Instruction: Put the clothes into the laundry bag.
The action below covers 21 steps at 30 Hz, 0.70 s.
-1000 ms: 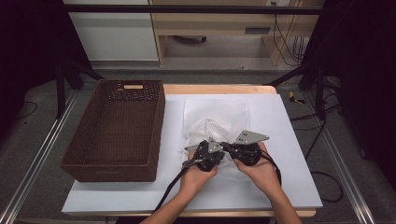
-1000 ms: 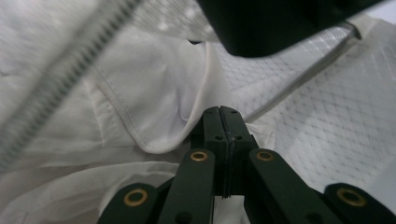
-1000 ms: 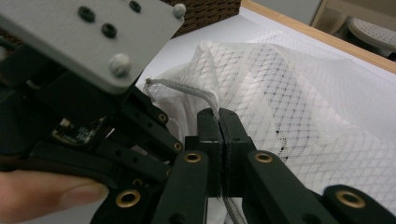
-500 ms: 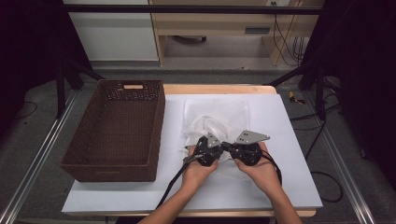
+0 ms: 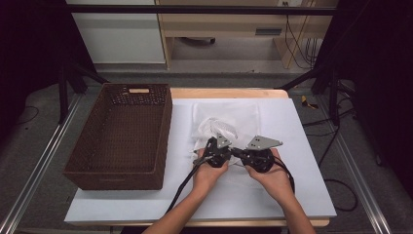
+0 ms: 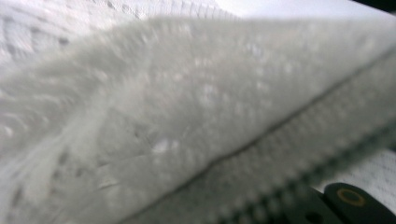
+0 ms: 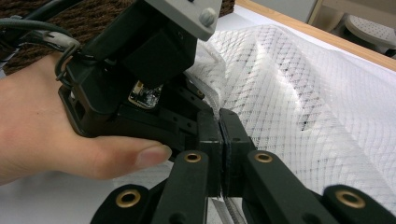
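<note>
Mesh bag [image 5: 221, 127], white and crumpled, lies on the white table [image 5: 302, 146] just right of the brown basket [image 5: 122, 134], which stands clear of it and blocks nothing. A wooden edge runs along the table's far side. Both grippers meet at the bag's near edge, almost touching each other. The right gripper [image 7: 220, 135] has its jaws pressed together on the bag's edge, with what looks like a zipper strip running between them. The left gripper [image 5: 213, 152] sits just beside it; its blurred view shows mesh and zipper close up, probably pinched in its shut jaws.
</note>
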Available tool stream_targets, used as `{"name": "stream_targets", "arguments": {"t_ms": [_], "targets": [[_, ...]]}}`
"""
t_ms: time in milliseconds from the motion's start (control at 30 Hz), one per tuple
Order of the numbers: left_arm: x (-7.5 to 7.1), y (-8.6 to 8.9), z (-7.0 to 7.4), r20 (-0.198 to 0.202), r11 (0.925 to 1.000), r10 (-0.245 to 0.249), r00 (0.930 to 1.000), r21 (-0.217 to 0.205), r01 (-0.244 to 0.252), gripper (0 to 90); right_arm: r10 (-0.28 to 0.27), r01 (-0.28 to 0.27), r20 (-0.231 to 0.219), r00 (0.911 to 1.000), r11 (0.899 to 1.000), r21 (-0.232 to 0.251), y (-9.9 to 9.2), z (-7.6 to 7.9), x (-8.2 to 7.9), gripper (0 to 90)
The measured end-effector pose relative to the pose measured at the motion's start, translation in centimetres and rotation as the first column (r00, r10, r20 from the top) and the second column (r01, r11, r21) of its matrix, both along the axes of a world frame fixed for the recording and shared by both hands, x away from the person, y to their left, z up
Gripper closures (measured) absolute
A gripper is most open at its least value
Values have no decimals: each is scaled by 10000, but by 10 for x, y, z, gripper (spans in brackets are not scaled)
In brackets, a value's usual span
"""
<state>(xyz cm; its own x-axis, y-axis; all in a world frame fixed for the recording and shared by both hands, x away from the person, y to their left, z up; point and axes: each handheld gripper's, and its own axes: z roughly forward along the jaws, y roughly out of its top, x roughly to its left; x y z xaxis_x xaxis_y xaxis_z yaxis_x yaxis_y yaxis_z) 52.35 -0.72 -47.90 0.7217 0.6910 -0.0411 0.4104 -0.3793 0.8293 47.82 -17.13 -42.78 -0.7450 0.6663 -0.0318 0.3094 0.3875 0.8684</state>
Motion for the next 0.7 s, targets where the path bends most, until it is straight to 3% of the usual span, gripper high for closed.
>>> {"name": "stream_targets", "arguments": {"t_ms": [133,433,700], "targets": [[2,-1,0,51,10000,32,10000,-32,-32,900,-22,22,-16,10000,10000,16,-1,0,1,892],[0,-2,-1,17,9995,-50,10000,325,50,900,-107,107,-68,9999,9999,33,-3,-1,1,892],[-4,7,-2,10,9987,30,10000,502,-30,900,-142,143,-84,9999,9999,70,-4,-1,2,892]]}}
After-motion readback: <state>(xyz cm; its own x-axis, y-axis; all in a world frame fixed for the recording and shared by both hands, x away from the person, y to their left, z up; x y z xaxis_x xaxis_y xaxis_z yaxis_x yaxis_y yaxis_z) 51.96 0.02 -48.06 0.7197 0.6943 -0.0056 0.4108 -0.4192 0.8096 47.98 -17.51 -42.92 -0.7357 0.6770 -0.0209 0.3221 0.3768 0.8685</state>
